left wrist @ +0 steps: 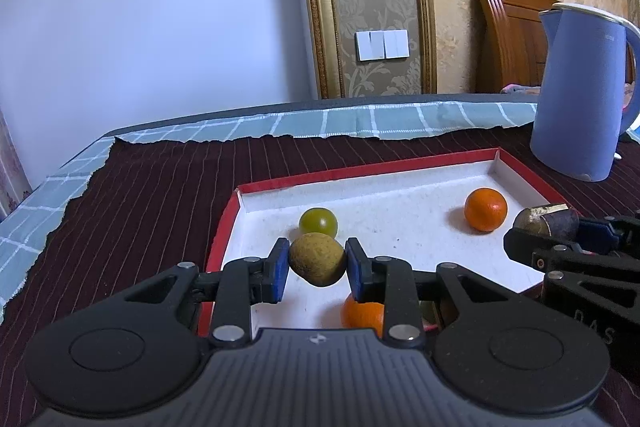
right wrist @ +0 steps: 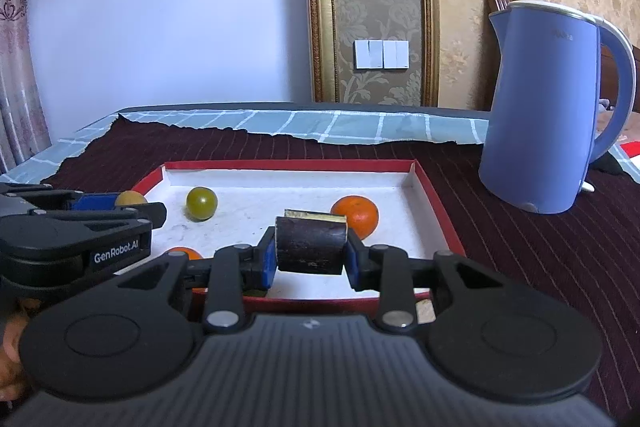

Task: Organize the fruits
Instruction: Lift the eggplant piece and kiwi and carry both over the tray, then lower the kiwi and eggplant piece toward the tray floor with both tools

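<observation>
A red-rimmed white tray (left wrist: 520, 173) (right wrist: 436, 203) lies on the dark striped cloth. My left gripper (left wrist: 318, 267) is shut on a tan round fruit (left wrist: 317, 264) and holds it above the tray's near left part; it also shows at the left of the right wrist view (right wrist: 130, 197). My right gripper (right wrist: 310, 259) is shut on a dark purple cut piece (right wrist: 310, 245) (left wrist: 546, 221) over the tray's near edge. In the tray lie a green round fruit (left wrist: 318, 222) (right wrist: 201, 203), an orange (left wrist: 485, 209) (right wrist: 357, 215), and a second orange (left wrist: 362, 313) (right wrist: 184, 253) partly hidden by the grippers.
A blue electric kettle (left wrist: 580, 95) (right wrist: 548, 107) stands on the cloth right of the tray's far corner. A teal checked cloth (left wrist: 280, 125) covers the table's far and left edges. A wall with light switches (right wrist: 381, 54) is behind.
</observation>
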Available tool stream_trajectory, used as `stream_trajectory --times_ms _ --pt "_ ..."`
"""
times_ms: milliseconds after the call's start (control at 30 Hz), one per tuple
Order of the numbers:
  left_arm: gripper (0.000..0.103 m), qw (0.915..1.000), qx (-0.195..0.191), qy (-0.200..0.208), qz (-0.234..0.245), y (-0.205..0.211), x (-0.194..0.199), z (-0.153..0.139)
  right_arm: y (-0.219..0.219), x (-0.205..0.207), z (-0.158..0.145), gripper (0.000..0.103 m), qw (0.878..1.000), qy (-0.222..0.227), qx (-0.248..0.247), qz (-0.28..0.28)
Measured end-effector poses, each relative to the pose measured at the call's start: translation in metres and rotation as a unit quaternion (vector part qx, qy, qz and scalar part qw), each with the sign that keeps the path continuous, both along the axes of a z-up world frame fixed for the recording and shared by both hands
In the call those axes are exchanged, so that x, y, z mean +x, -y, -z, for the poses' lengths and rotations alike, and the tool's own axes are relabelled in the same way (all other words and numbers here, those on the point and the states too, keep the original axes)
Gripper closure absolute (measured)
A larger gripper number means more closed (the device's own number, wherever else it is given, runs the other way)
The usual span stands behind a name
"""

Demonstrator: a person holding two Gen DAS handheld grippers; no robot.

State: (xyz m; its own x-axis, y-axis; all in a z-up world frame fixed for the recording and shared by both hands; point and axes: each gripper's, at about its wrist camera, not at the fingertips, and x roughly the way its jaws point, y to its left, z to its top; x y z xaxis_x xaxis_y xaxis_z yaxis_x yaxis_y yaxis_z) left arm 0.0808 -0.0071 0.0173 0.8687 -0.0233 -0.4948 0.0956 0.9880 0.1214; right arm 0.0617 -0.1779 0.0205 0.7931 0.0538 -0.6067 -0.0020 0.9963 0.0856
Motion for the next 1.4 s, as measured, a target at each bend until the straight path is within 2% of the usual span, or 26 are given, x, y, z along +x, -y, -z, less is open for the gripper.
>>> stream_trajectory --times_ms 1400 --pt "0.074 0.9993 0.008 -0.02 -0.03 0.007 0.045 0.007 0.001 0.039 0.0 0.072 1.0 -0.018 -0.022 -0.01"
